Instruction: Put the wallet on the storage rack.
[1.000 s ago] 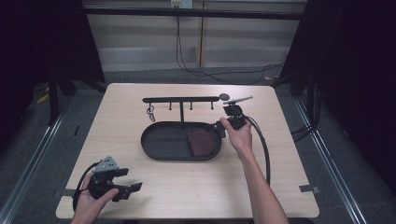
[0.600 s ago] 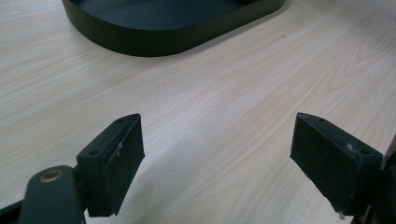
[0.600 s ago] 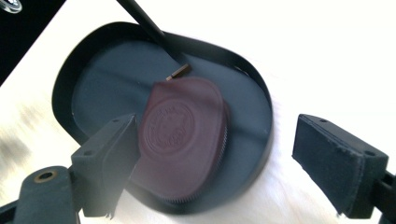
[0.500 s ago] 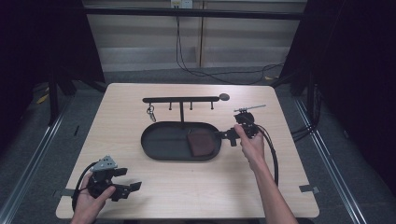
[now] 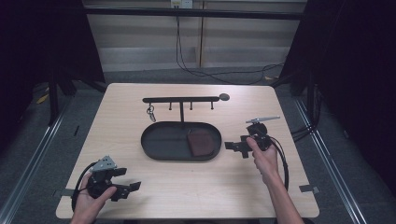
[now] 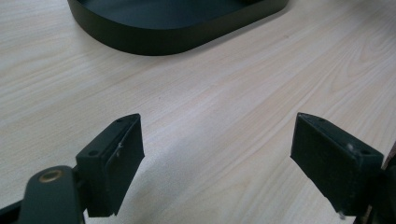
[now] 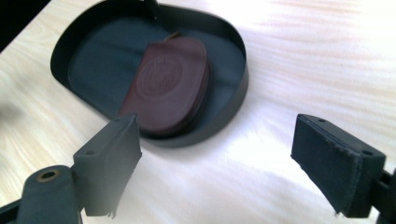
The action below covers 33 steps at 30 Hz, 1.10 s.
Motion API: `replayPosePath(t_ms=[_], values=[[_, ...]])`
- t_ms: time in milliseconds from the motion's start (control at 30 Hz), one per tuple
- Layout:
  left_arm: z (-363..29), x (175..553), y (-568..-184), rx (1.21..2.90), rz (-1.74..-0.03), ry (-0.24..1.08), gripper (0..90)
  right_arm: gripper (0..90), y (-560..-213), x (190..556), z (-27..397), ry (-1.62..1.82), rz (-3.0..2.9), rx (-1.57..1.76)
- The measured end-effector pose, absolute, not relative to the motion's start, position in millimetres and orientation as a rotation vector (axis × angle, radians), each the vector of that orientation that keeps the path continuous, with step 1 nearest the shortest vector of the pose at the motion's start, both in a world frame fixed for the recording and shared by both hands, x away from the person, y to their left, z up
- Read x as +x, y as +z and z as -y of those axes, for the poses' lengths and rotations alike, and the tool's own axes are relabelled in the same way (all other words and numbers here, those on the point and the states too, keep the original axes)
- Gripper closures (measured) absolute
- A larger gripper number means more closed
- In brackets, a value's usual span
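Pouch (image 7: 166, 84), brown and leather-like, lies flat in the tray (image 5: 159, 151), at the tray's 3 o'clock end, its edge close against the rim there. Our right tongs (image 5: 236, 147) sit just outside that rim, at 3 o'clock of the tray, with the jaws spread wide and nothing between them; the right gripper view looks straight along them at the pouch. Our left tongs (image 5: 126, 190) rest low at 7 o'clock on the table (image 5: 289, 112), well apart from the tray, jaws likewise wide and empty.

Behind the tray, at 12 o'clock, stands a hook rack (image 5: 181, 100) with a key ring (image 5: 151, 112) hanging near its left end.

We judge the step in hand to be the approach for a grasp on the pouch. Our next move calls for lifting the right tongs over the rim, lowering them so one jaw slips beneath the pouch's near edge, then closing. The rim leaves little room, so a tilted entry seems wise.
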<state>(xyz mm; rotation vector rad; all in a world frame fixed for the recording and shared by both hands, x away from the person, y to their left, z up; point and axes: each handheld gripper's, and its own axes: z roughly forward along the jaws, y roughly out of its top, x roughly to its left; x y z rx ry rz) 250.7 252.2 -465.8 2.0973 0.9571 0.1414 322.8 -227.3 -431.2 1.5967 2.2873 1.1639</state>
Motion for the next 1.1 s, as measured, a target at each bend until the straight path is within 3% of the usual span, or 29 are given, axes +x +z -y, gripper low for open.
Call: replayPosePath(t_ms=[833, 1100], values=[[-249.7, 249.9, -466.9, 2.107, -0.965, 0.141, 17.3, 15.7, -468.2, 238.4, 285.0, 1.11, -2.184, 1.631], [-250.8, 250.1, -466.1, 2.101, -0.957, 0.139, 17.3, 15.7, -486.4, 230.0, 298.7, 1.064, -2.155, 1.697]])
